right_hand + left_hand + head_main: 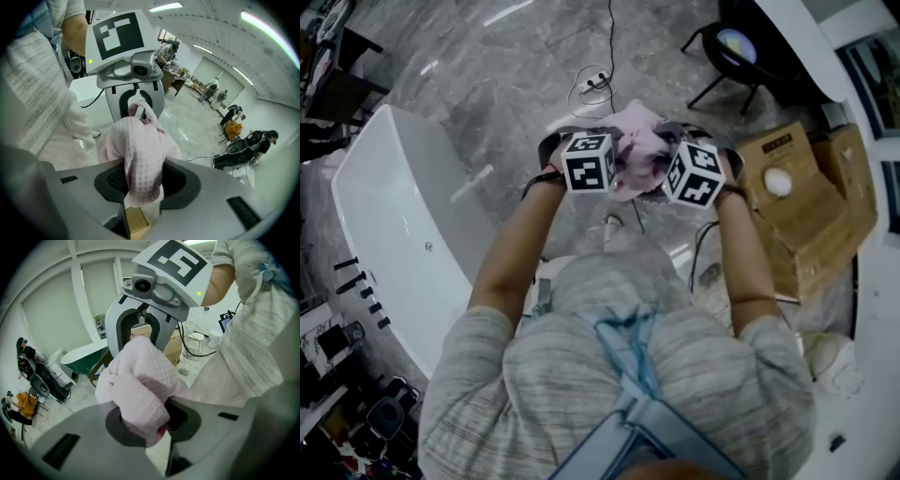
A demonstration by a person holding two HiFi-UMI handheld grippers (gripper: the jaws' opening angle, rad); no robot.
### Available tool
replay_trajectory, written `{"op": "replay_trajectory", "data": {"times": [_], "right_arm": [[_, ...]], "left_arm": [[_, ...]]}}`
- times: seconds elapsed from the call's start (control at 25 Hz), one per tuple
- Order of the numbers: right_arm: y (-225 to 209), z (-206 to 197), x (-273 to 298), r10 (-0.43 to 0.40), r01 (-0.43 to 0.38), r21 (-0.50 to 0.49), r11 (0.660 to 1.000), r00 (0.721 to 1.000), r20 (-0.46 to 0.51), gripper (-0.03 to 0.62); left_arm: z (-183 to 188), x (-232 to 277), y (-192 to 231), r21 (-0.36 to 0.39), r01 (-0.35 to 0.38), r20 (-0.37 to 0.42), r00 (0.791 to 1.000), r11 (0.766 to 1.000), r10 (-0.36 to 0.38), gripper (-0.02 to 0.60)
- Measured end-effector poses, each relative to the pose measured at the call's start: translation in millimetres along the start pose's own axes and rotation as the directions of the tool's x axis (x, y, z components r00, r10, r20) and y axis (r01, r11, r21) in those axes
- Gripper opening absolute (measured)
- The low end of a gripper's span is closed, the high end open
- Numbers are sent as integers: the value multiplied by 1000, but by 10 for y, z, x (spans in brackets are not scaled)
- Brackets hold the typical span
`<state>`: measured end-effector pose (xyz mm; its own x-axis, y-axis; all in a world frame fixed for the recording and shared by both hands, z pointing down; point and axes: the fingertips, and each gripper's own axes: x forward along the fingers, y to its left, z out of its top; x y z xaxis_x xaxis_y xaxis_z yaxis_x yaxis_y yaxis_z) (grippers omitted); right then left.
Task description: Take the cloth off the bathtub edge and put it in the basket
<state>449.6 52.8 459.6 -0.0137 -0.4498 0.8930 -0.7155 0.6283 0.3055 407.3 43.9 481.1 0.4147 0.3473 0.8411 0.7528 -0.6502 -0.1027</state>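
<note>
the pink cloth (636, 148) is held clear of the bathtub (389, 202), bunched in the air between the two grippers in front of the person, above the marble floor (487, 103). the left gripper (149, 423) is pinched on one wad of the cloth, its jaws nearly together with fabric squeezed between them. the right gripper (139, 180) is clamped on another fold, its jaws set a little wider around thicker fabric. no basket can be made out in any view, so the drop place has yet to be found. the likeliest fault is judged to be a slip: the waffle fabric is soft, and a tug from one side could pull it out of the other grip. loose folds could also be caught on the basket rim, or left draped over it if one grip is released before the other.
</note>
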Motion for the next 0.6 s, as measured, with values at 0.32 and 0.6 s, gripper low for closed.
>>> {"op": "replay_trajectory", "data": {"times": [0.32,0.6], "right_arm": [[-199,-589,36,-11,15,78,997,998,-59,153],[-257,-899,102,2,10,117,993,995,-100,153]], "left_arm": [[326,419,259,33,64,-13,998,997,-64,77],[445,657,370,70,87,-60,995,994,-83,78]]}}
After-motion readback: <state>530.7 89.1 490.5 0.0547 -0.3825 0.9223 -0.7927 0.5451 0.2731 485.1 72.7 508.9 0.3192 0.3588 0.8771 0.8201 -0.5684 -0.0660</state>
